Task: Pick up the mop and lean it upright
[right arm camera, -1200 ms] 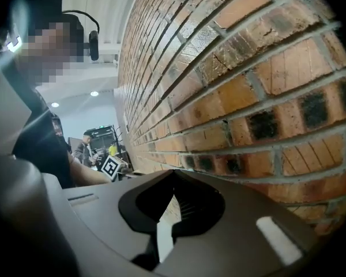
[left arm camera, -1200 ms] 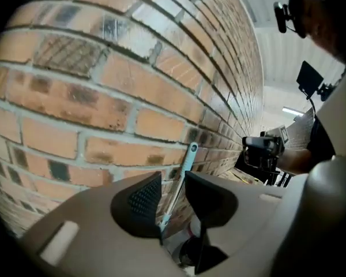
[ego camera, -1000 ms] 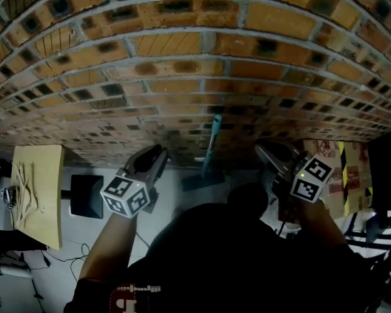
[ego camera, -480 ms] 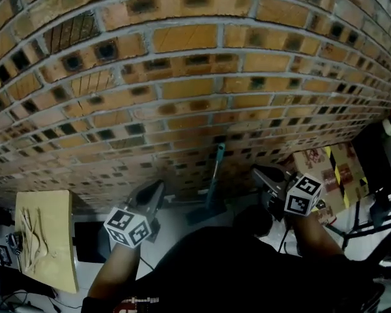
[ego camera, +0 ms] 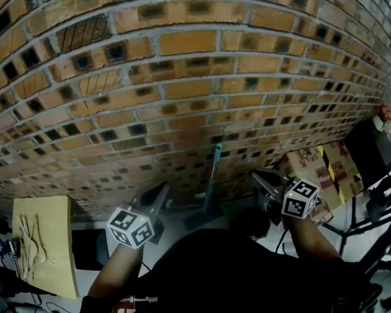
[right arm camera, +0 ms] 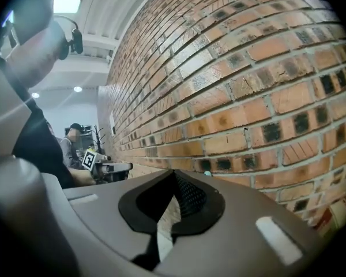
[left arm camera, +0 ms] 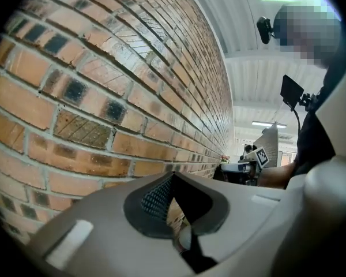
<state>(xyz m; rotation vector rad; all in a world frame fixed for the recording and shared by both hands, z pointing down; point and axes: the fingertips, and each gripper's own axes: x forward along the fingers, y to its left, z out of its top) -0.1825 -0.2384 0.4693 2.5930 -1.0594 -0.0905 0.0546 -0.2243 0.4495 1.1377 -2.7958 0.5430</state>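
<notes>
The left gripper's (left arm camera: 172,175) dark ribbed pads (left arm camera: 155,198) meet at their tips with nothing between them, so it is clenched on air. The right gripper (right arm camera: 174,172) reads the same way, its pads (right arm camera: 190,195) pressed tip to tip and bare. In the head view both are held out level towards the brick wall (ego camera: 182,77), the left gripper (ego camera: 164,189) low at left of centre and the right gripper (ego camera: 254,175) to the right. Each has its marker cube nearest the person, whose dark sleeves fill the bottom of the frame. Between them, and touched by neither, is the mop (ego camera: 213,175). It stands upright at the floor's (ego camera: 176,219) edge along the wall, with its teal handle leaning on the bricks and its head down on the floor. Further left, a pale board (ego camera: 52,266) lies near the frame's left edge, with a dark mat (ego camera: 88,243) just beside it. Off to the right, a cardboard box (ego camera: 309,162) with yellow-and-black tape sits against the foot of the wall.
</notes>
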